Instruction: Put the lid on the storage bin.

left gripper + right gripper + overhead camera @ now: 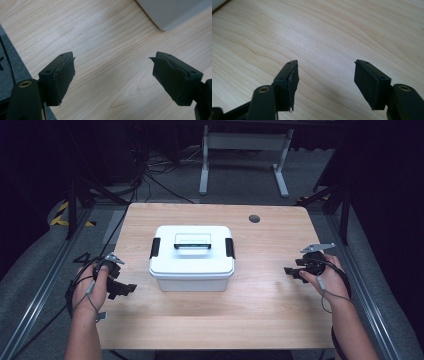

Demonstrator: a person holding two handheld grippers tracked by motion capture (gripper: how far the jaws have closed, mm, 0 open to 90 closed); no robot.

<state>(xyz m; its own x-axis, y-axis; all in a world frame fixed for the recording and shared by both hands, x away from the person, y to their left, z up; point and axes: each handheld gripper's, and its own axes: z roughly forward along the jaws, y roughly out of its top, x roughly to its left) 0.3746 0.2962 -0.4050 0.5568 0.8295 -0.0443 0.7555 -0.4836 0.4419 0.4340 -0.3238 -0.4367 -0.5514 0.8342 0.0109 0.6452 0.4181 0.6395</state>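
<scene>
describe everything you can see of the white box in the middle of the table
The white box looks like plastic, rectangular with rounded corners. Its lid is on, with a black latch at each short end and a dark handle lying flat in a recess on top. It sits upright on the wooden table, roughly centred. Neither the left gripper nor the right gripper touches it; both are open, one on each side.

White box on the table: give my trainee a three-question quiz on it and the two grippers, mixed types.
1. True or false: the white box has its lid on.
2. The left gripper is: A) shut on the box handle B) open above bare table C) inside the box.
3. Fill in: the right gripper is ___ and holds nothing.

Key: 1 true; 2 B; 3 open.
</scene>
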